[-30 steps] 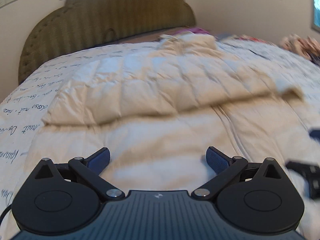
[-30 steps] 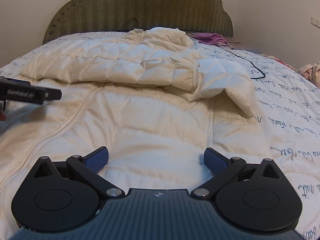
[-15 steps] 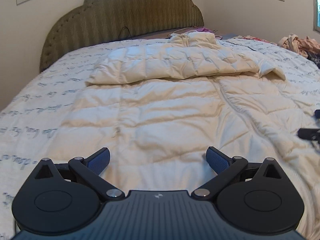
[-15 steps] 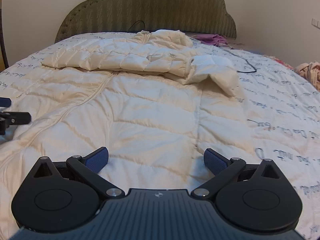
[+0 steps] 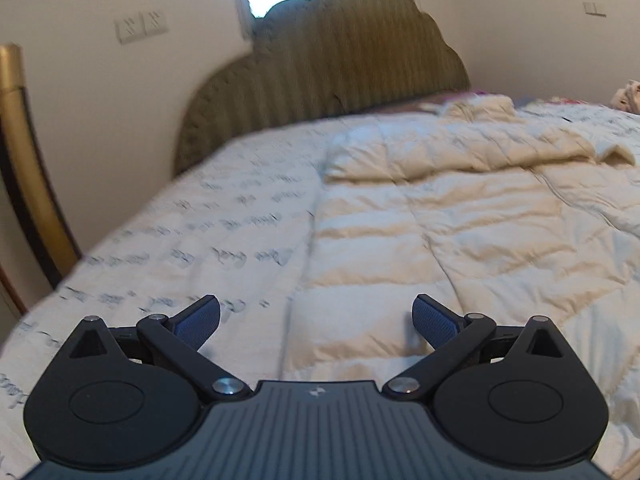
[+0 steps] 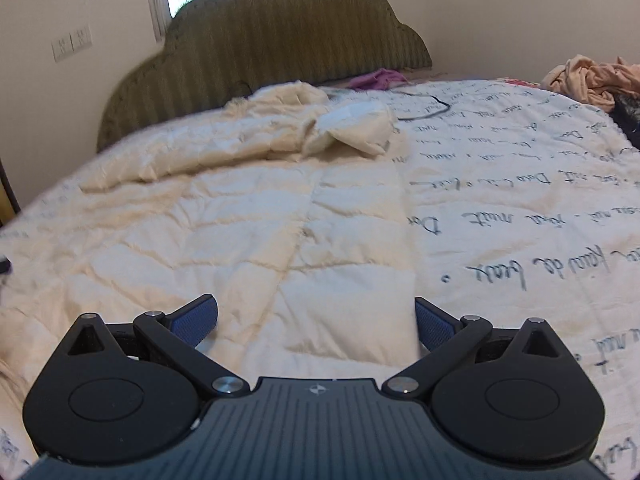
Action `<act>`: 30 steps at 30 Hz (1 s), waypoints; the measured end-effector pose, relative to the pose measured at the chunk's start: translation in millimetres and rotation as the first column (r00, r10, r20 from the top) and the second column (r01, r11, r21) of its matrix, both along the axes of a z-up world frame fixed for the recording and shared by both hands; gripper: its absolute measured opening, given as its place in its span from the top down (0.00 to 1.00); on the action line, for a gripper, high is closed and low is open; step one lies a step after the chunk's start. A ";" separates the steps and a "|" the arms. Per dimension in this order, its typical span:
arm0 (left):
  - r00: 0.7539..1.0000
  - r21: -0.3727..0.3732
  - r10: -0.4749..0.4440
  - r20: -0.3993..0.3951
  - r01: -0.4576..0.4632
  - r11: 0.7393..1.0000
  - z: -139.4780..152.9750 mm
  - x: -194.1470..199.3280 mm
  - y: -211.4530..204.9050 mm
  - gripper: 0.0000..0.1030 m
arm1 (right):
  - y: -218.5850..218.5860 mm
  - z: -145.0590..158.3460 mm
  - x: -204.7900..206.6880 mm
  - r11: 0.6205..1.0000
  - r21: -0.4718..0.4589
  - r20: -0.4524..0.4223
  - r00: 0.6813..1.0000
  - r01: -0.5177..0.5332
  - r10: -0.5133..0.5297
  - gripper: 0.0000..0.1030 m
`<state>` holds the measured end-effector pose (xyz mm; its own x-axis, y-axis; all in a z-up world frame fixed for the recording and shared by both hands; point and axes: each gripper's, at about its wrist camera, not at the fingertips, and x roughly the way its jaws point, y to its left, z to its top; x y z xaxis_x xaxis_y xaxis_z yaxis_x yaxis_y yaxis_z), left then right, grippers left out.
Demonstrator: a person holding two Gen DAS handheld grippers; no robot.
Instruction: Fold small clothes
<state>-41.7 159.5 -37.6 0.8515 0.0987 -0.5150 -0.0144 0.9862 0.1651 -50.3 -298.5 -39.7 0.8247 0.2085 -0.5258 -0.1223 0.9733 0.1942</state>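
Item: cream quilted puffer jacket (image 5: 460, 216), spread flat across centre and right of frame on white script-printed bedspread (image 5: 224, 240); sleeves folded across upper portion.

Change: over the last second both views have swung outward, toward the jacket's lower side edges. Judged: next fold being set up.

Left gripper (image 5: 316, 322): blue ribbed pads wide apart, holding nothing. Right gripper (image 6: 316, 320): likewise, straddling the hem corner.

Texture: puffy, stitched panels, soft, slippery-looking.

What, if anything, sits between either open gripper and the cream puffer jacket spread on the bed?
Nothing visible. The left gripper and right gripper both hang open right over the cream puffer jacket, each near a side edge at its hem end; no other item lies between.
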 end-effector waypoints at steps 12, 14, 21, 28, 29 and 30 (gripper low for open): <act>0.986 -0.066 -0.139 -0.093 0.133 0.989 1.0 -6.5 -8.8 0.00 | 5.2 5.9 1.6 0.968 -0.243 -0.010 0.998 0.064 -0.069 0.04; 0.984 -0.055 -0.130 -0.124 0.124 0.991 -2.1 -5.6 -8.6 0.00 | -0.9 2.6 3.6 0.982 -0.176 -0.046 0.996 0.061 -0.070 0.04; 0.988 0.043 -0.149 -0.029 0.151 0.988 20.1 -30.3 -12.5 0.00 | -7.5 6.5 -12.0 0.992 -0.123 -0.070 0.997 0.032 -0.041 0.03; 0.950 -0.301 -0.196 -0.245 0.118 0.946 5.0 -14.2 13.7 0.00 | -53.5 4.1 -28.6 0.983 0.171 -0.142 0.989 0.066 -0.041 0.04; 0.939 -0.357 -0.212 -0.271 0.106 0.928 1.0 -12.5 17.7 0.00 | -58.0 2.4 -31.5 0.978 0.198 -0.155 0.987 0.067 -0.036 0.04; 0.938 -0.388 -0.220 -0.269 0.104 0.916 -0.6 -13.6 20.4 0.00 | -61.2 1.2 -33.7 0.974 0.217 -0.168 0.985 0.067 -0.031 0.05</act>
